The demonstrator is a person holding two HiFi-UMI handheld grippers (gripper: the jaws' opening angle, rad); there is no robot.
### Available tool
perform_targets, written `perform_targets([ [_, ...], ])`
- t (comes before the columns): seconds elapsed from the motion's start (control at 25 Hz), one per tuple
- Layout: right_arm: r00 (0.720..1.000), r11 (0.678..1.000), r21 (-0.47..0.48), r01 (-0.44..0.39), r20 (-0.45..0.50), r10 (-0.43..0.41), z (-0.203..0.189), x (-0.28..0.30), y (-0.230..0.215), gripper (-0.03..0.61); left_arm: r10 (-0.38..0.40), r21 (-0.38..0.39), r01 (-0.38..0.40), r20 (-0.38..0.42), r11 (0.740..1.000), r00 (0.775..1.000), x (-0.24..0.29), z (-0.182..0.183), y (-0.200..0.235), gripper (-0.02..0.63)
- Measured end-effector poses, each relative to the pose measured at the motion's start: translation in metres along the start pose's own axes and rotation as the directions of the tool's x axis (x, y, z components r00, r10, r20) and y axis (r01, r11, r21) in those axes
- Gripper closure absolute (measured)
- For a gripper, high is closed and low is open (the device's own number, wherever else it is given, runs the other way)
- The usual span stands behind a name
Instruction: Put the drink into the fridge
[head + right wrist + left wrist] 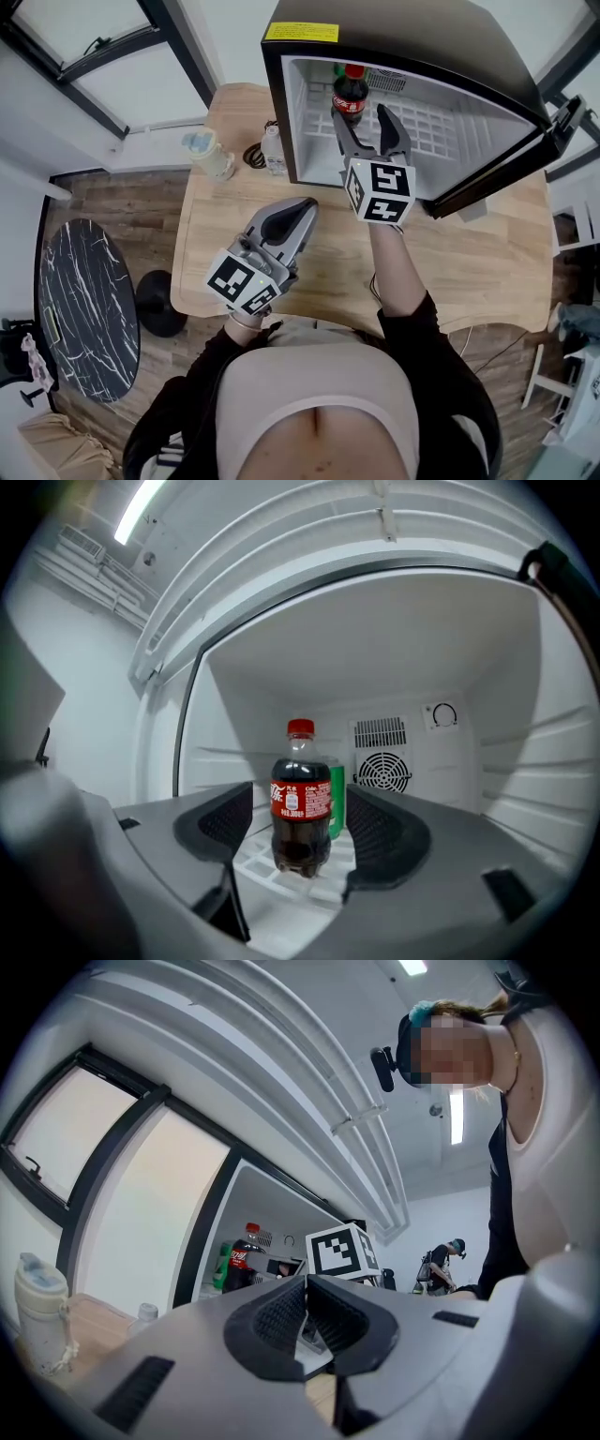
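The small fridge stands at the back of the wooden bench with its door swung open to the person's right. Its white interior is bare apart from two drinks on the wire shelf. The right hand-held gripper reaches into the opening with its jaws spread wide. The left hand-held gripper hangs over the bench near the person's body, well apart from the fridge, its jaws pressed together on nothing. The cola bottle stands upright on the shelf, red cap up, straight ahead of the right hand-held gripper and centred in the gap between its pads — daylight shows on both sides, so nothing grips it. A green container sits just behind it; whether the two touch cannot be told. The drink looks already placed, so what is left is probably a retreat — the right hand-held gripper would need to draw straight back along its own line, since any sideways drift could knock the tall, narrow bottle over.
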State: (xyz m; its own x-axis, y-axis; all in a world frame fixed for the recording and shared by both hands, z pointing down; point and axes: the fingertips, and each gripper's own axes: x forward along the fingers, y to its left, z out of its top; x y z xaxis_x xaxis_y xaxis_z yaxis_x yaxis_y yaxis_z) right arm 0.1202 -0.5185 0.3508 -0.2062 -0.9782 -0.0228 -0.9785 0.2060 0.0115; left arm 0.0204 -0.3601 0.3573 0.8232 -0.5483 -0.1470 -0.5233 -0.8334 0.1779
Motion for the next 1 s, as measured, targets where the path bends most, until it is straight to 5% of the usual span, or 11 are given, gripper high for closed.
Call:
perform_targets([
  [0.16,1.000,1.000,-0.002,0.007,0.029,-0.007,0.011,-0.016,-0.004,0.265,-0.016,0.003,0.016,0.001,1.000,1.000,0.007,0.000,-0.003,0.603],
  [0.24,0.999,1.000,-0.020,0.020,0.041,-0.019,0.015,-0.025,-0.007,0.336,-0.025,0.002,0.025,0.003,1.000,1.000,0.011,0.000,-0.005,0.603],
  [0.64,0.999,0.999,-0.042,0.030,0.028,-0.029,0.011,-0.063,-0.015,0.482,-0.071,0.009,0.071,0.013,0.997,0.997,0.037,0.003,-0.012,0.603],
  [1.0,0.999,0.999,0.032,0.029,0.028,-0.030,0.010,-0.092,-0.021,0.531,-0.111,0.010,0.111,0.006,0.994,0.994,0.054,0.002,-0.012,0.603],
])
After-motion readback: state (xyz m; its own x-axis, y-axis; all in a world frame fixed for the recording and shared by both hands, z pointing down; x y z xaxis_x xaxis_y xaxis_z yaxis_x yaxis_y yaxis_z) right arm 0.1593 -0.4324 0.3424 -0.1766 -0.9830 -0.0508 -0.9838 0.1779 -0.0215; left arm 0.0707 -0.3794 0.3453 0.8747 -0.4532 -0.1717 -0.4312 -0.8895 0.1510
